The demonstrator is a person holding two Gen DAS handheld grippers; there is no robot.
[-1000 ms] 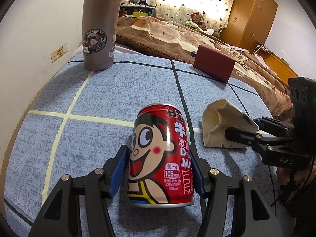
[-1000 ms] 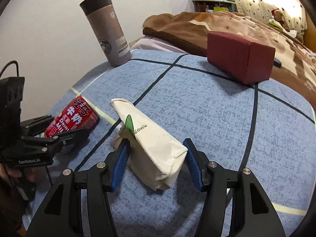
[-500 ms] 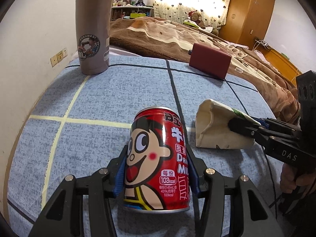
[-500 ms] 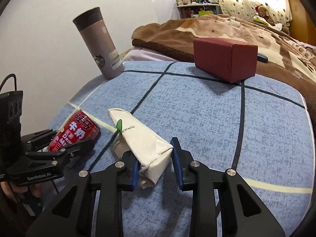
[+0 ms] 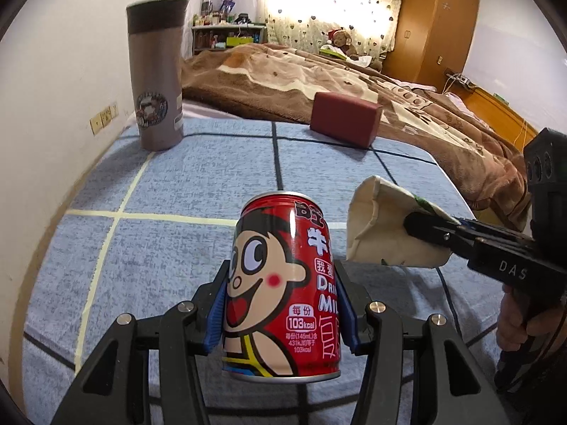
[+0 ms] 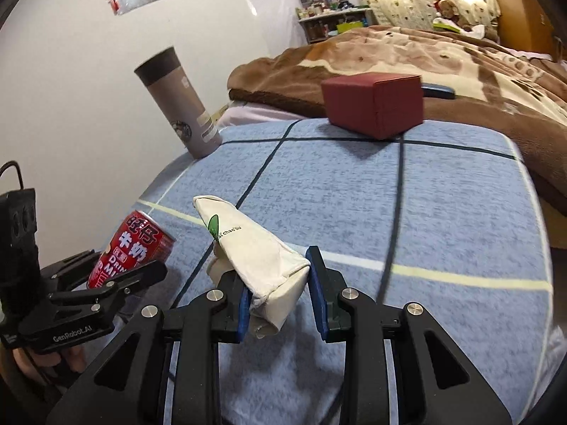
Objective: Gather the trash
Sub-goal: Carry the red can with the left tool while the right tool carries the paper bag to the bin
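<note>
I have the left gripper clamped on the red milk can, its blue pads pressed to the can's two sides at mid-height, the can upright and a little clear of the blue checked bed cover. The can is stiff and smooth, probably light if empty; I judge it slippery, so holding the round wall across its widest part is right, and too hard a squeeze would dent it.

Just to the can's right, the right gripper pinches the crumpled paper cup at its flattened end. The left pad presses the paper; whether the right pad touches it I cannot tell. The cup is soft and very light; it gives under the fingers, so I grip the folded end.

Beyond the can stand the brown flask and the dark red box, neither of them touched.
</note>
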